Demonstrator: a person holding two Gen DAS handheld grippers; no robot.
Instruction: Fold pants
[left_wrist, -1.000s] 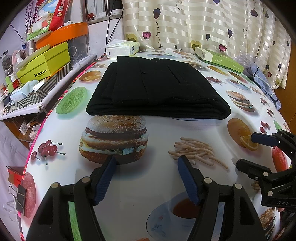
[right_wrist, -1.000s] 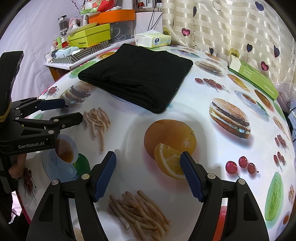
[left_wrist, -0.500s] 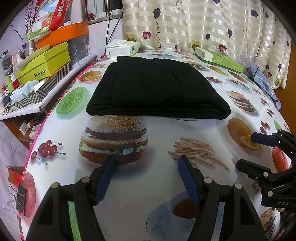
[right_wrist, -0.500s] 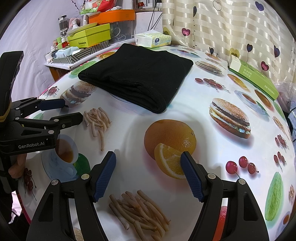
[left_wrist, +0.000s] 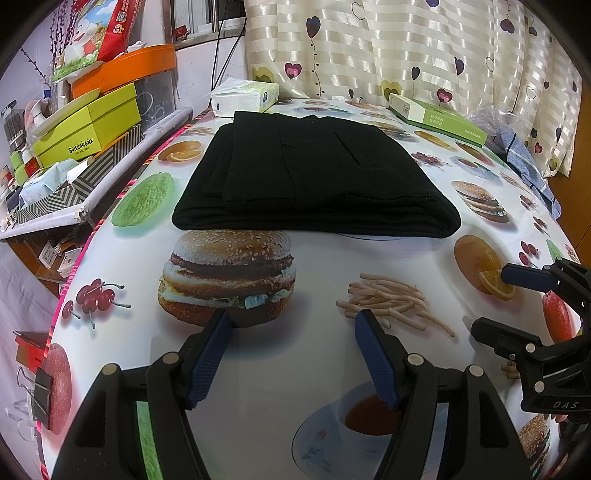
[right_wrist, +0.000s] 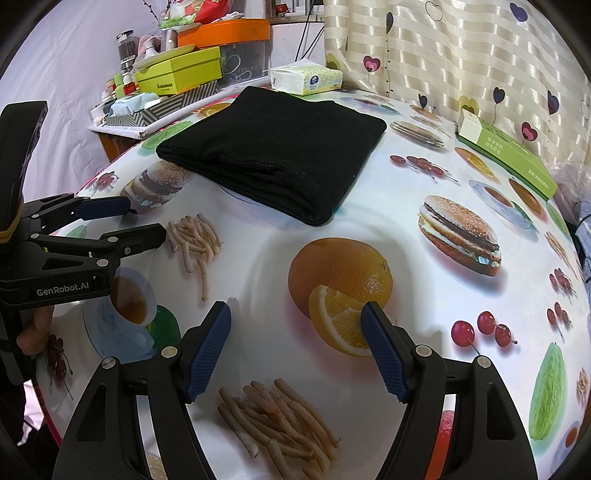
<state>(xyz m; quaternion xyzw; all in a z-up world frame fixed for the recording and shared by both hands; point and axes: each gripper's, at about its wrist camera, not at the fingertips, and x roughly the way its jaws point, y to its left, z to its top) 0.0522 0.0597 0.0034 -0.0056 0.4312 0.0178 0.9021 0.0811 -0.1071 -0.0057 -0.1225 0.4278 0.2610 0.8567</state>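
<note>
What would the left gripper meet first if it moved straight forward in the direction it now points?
The left gripper is open and holds nothing. Ahead lies bare tablecloth, then the near folded edge of the black pants. That edge would probably be met first, if the gripper travels low enough; its height is unclear.

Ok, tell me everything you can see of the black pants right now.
The black pants look like soft knit, folded into a thick, flat, roughly rectangular stack with a rounded fold facing the grippers and layered edges on its left side. They lie on the food-print tablecloth, and neither gripper touches them; both are open and held back.
</note>
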